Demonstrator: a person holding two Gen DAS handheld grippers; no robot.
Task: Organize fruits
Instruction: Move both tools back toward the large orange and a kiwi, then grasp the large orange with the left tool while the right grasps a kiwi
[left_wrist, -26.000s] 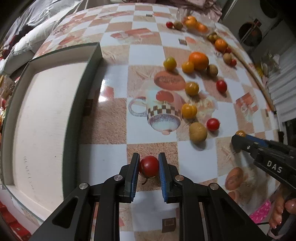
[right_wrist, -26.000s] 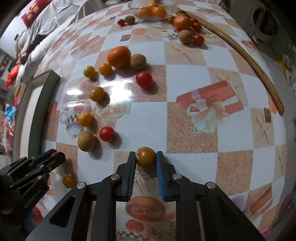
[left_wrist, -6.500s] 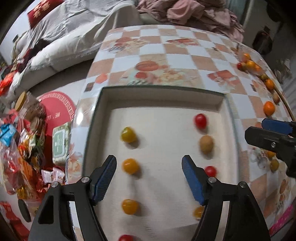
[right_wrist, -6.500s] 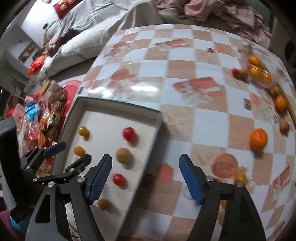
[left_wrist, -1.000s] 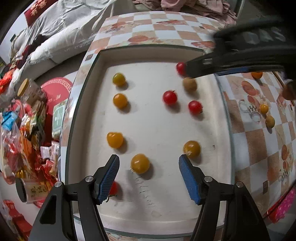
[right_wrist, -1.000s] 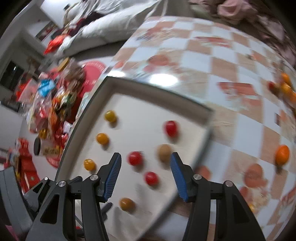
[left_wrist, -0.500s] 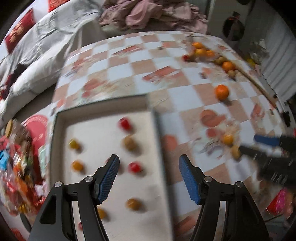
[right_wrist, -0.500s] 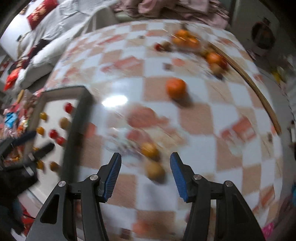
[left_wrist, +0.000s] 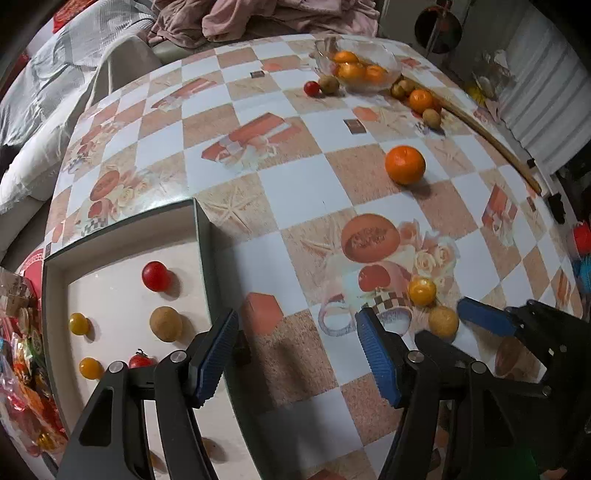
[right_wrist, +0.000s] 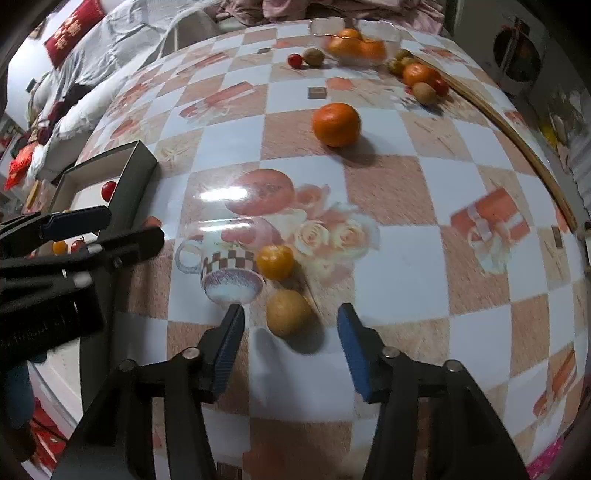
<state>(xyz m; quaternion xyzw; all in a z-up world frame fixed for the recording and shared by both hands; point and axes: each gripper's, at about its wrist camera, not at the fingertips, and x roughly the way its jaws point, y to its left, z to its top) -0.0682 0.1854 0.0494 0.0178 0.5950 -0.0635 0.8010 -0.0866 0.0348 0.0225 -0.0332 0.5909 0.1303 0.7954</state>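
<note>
The right hand-held gripper (right_wrist: 290, 343) hangs low over the checkered, picture-printed surface (right_wrist: 406, 258) with its blue-padded jaws spread wide and nothing between the pads; a round tan-brown fruit (right_wrist: 289, 312) lies just ahead of the gap, closer to the left pad. A small yellow-orange tomato (right_wrist: 275, 262) sits just beyond that fruit, beside a printed teacup. Farther off, a large orange mandarin (right_wrist: 336, 119) lies alone on the surface.

The left hand-held gripper (left_wrist: 297, 356) is also spread and empty, hovering over the right wall of the shallow dark-rimmed tray (left_wrist: 204, 266). In the tray's pale bed lie a red cherry tomato (left_wrist: 156, 276), a tan-brown round fruit (left_wrist: 166, 324), two small yellow tomatoes (left_wrist: 78, 324) and a red tomato partly hidden behind the left finger. At the far edge of the surface, a clear glass bowl (left_wrist: 384, 59) holds oranges, with more small fruits around it.
</note>
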